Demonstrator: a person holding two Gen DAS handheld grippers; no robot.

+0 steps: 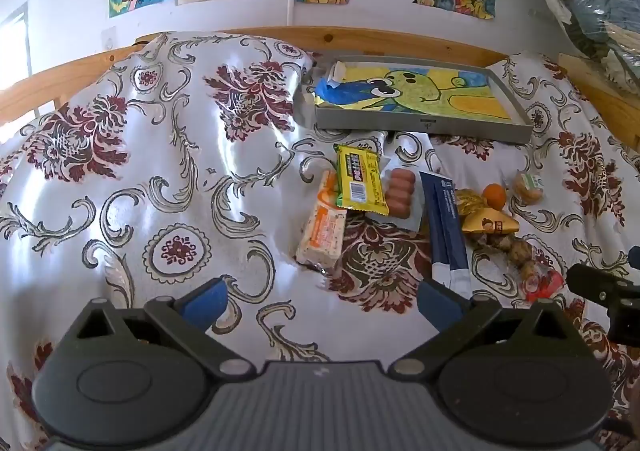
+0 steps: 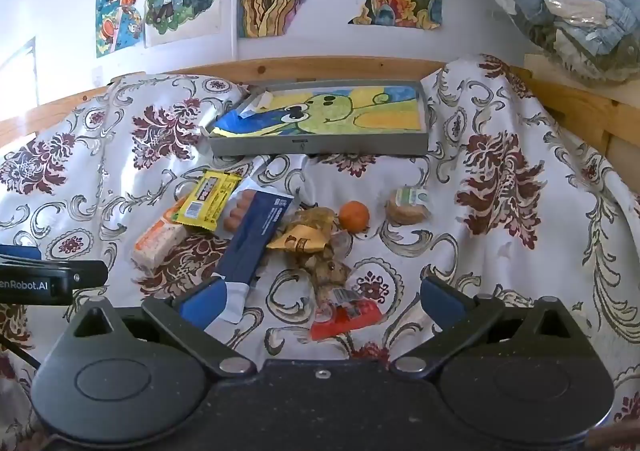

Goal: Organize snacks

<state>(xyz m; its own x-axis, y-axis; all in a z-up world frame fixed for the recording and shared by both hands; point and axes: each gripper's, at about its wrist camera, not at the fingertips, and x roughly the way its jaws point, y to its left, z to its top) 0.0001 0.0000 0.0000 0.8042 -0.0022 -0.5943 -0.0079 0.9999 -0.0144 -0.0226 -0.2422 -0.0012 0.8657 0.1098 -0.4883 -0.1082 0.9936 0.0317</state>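
Observation:
Snacks lie in a loose pile on a floral cloth. In the left wrist view I see an orange-white packet (image 1: 323, 227), a yellow bar (image 1: 359, 181), a pack of sausages (image 1: 400, 193), a blue box (image 1: 446, 223), a gold packet (image 1: 490, 225), an orange (image 1: 495, 195) and a wrapped bun (image 1: 528, 187). The right wrist view shows the same blue box (image 2: 256, 235), orange (image 2: 354, 215), bun (image 2: 408, 205) and a red packet (image 2: 346, 321). A grey tray (image 1: 420, 127) lined with a frog drawing sits behind them. My left gripper (image 1: 320, 297) and right gripper (image 2: 320, 299) are open, holding nothing.
A wooden bed rail (image 1: 360, 37) runs behind the tray under a wall with drawings. A bag of clothes (image 2: 568, 3) hangs at the upper right. The other gripper's body (image 2: 48, 281) shows at the left edge of the right wrist view. Bare cloth (image 1: 140, 171) spreads left.

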